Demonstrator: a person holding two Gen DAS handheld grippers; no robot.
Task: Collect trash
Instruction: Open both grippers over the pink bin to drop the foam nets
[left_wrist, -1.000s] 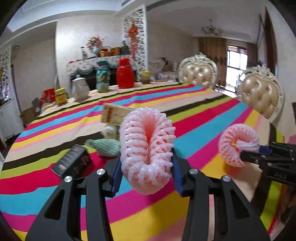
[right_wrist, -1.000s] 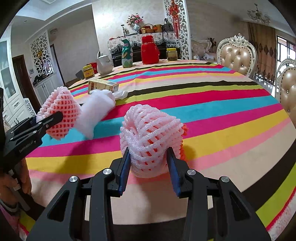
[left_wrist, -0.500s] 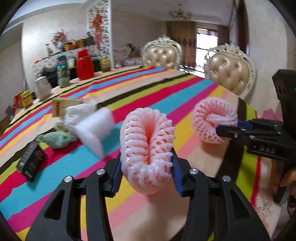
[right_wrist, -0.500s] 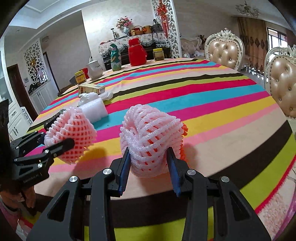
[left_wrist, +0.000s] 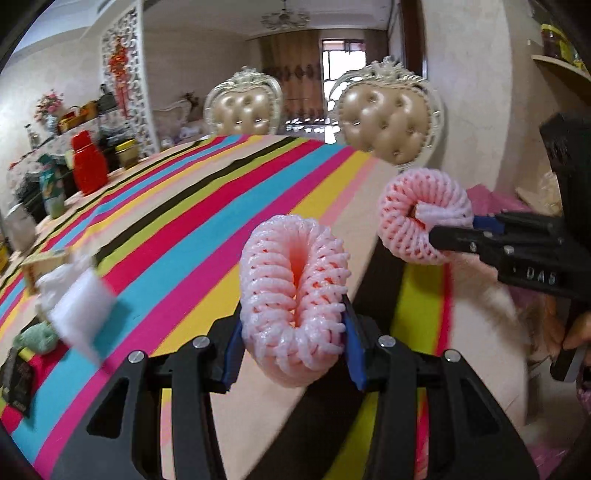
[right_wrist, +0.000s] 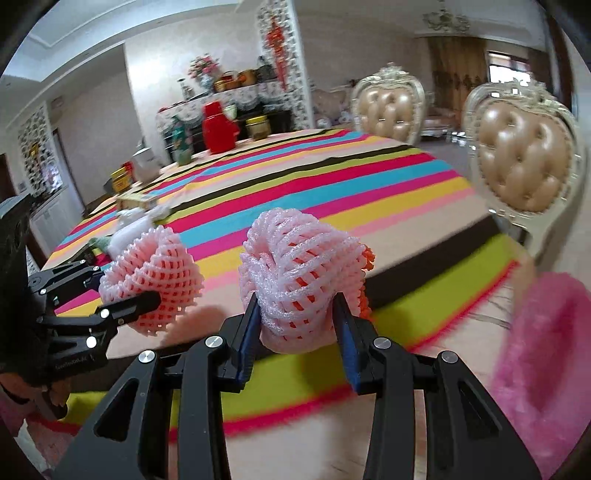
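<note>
My left gripper (left_wrist: 293, 343) is shut on a pink foam fruit net (left_wrist: 293, 295) and holds it in the air past the table's near right edge. My right gripper (right_wrist: 297, 325) is shut on a second pink foam net (right_wrist: 299, 269), also in the air. Each gripper shows in the other's view: the right one (left_wrist: 439, 232) with its net (left_wrist: 421, 218) on the right, the left one (right_wrist: 147, 299) with its net (right_wrist: 151, 280) on the left. A pink bag rim (right_wrist: 543, 350) shows at the lower right of the right wrist view.
The table with a striped cloth (left_wrist: 221, 206) holds a white foam piece (left_wrist: 81, 310), a green net (left_wrist: 37, 338), a black pack (left_wrist: 16, 376), a small box (right_wrist: 135, 201) and a red flask (left_wrist: 88, 166). Two padded chairs (left_wrist: 388, 122) stand on the far side.
Both grippers have swung to the right, off the table edge, each still holding its net. The pink bag rim has come into the right wrist view.
</note>
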